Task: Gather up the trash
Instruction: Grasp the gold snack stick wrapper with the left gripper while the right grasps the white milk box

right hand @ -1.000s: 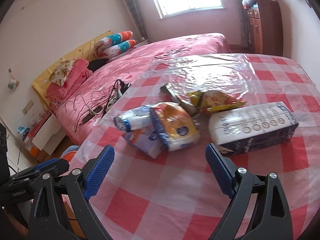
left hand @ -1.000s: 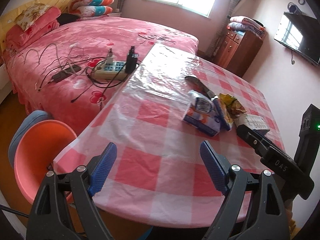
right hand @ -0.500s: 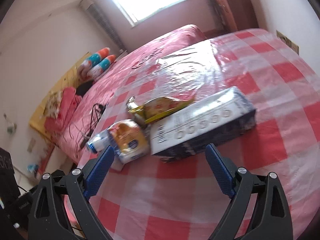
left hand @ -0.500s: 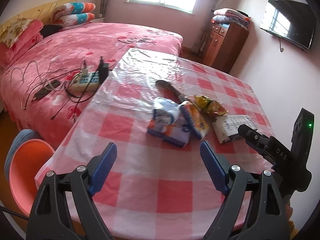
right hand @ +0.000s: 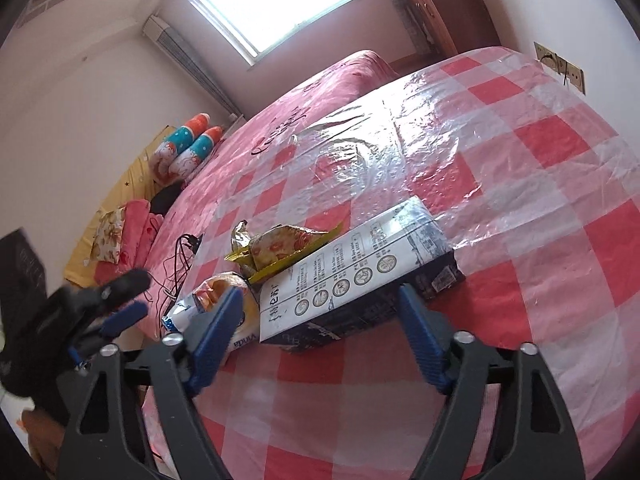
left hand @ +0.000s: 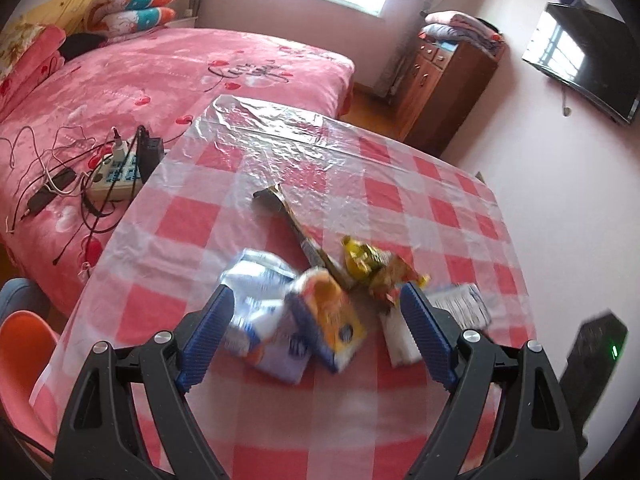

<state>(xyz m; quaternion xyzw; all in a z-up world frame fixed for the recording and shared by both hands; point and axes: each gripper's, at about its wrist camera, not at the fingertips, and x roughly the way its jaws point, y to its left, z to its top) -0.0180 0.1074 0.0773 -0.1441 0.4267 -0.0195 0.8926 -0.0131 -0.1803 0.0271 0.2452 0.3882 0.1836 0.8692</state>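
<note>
In the left wrist view, the packets point(left hand: 288, 320) near the tabletop's near edge are blurred, so their print cannot be read. The right pad point(left hand: 424, 332) hides part of the box point(left hand: 460, 304). In the right wrist view, the left gripper point(right hand: 116, 312) is blurred, and the box hides the packets' far sides.

Five pieces of trash on the tabletop point(left hand: 256, 432): two tissue packs point(left hand: 260, 320) point(left hand: 328, 320), one boxed carton point(right hand: 360, 272), one yellow snack wrapper point(right hand: 280, 248), one dark foil wrapper point(left hand: 296, 228).
</note>
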